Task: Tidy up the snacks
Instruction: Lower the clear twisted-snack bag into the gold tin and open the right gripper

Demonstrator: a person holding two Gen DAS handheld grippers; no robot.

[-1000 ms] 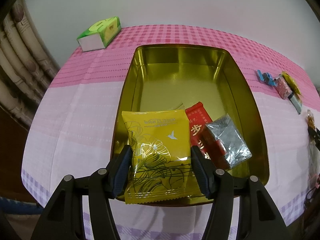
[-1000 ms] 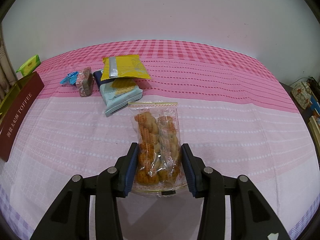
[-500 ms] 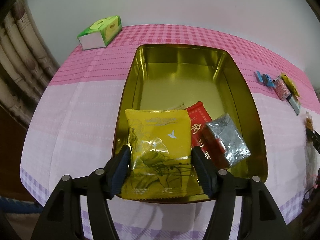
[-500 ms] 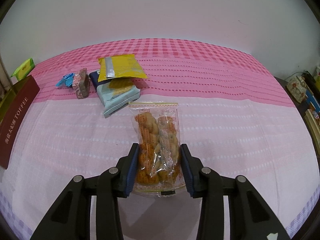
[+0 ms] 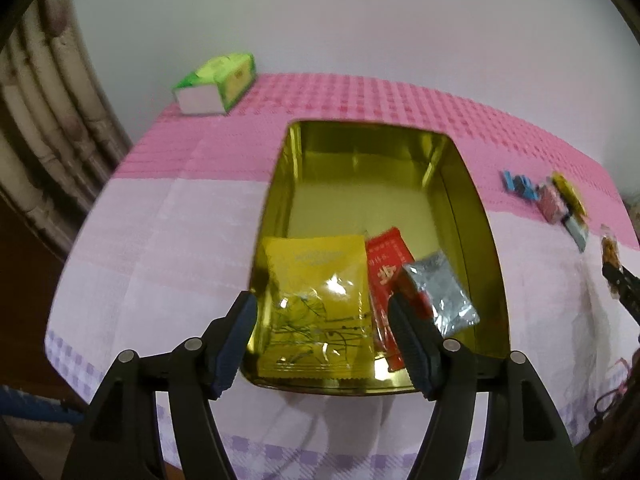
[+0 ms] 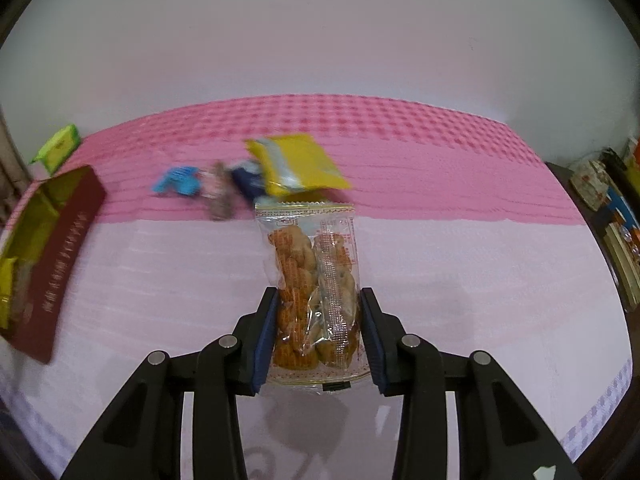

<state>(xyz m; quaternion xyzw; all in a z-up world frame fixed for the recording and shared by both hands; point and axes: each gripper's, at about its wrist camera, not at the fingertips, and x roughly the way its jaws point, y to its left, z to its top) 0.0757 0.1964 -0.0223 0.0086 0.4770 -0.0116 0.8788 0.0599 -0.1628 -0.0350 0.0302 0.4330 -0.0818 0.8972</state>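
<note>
The left gripper [image 5: 320, 334] stands wide above the yellow packet [image 5: 318, 304], which lies in the gold tin [image 5: 466, 184]. The right gripper [image 6: 318, 334] clamps the twisted-snack bag [image 6: 314, 284], long axis pointing away; the tin lies to its left (probably the bag's destination).

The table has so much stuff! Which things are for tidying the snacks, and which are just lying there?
For the job: gold tin, yellow packet, red packet, silver packet, twist-snack bag, loose snacks.

Just lying about: green tissue box, pink tablecloth.
</note>
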